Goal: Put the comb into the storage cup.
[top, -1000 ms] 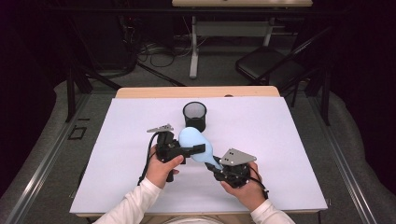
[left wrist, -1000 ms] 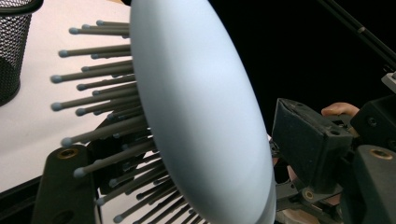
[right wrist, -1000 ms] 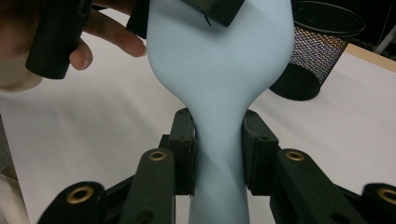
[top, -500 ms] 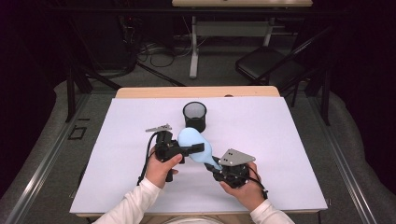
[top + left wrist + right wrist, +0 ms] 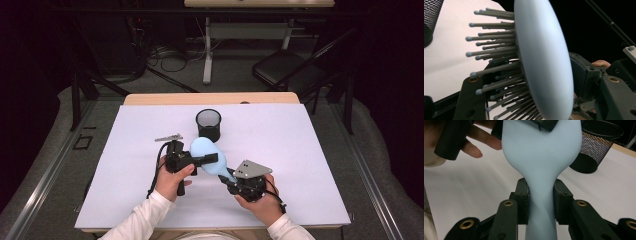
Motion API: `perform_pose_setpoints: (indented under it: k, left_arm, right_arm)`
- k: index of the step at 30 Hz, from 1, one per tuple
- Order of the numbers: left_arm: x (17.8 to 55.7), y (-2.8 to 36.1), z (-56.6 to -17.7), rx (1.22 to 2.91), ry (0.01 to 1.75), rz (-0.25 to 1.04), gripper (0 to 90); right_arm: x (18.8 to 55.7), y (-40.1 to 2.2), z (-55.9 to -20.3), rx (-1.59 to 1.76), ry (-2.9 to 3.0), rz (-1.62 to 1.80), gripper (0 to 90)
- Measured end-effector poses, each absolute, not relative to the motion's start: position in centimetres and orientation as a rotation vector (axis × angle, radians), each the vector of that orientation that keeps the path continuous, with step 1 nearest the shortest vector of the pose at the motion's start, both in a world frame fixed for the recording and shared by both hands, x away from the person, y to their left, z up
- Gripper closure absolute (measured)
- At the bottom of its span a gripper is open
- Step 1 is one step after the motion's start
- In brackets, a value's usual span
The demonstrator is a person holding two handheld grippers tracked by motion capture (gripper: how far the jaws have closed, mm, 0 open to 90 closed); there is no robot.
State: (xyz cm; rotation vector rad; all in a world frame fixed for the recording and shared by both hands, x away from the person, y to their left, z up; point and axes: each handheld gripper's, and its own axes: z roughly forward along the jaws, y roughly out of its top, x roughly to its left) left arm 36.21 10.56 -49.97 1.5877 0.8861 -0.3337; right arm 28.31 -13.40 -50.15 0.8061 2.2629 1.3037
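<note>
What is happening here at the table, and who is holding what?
A person works at a white-covered table with tongs in each hand. The right tongs are shut on the handle of a light blue hairbrush. The left tongs have just been closing around the brush head, bristles on one side and smooth back on the other; whether their pads press on it yet, I cannot tell. A black mesh cup stands behind, apart.

White sleeves [image 5: 145, 215], black grippers (brass screws)
</note>
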Motion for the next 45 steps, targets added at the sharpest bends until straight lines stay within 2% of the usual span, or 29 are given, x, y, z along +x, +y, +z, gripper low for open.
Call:
perform_pose_setpoints:
  k: [12, 29, 45]
  left_arm:
    - [36.09, 10.59, -50.01, 1.582, 0.908, -0.345, 38.5]
    - [36.21, 10.87, -50.15, 1.54, 0.922, -0.421, 44.4]
    - [36.12, 10.95, -50.17, 1.529, 1.004, -0.48, 46.8]
  right_arm:
    - [28.31, -13.34, -50.25, 0.806, 2.268, 1.3, 69.5]
    - [28.27, -13.3, -50.33, 0.795, 2.267, 1.302, 69.6]
    - [28.34, -13.18, -50.64, 0.799, 2.275, 1.301, 69.5]
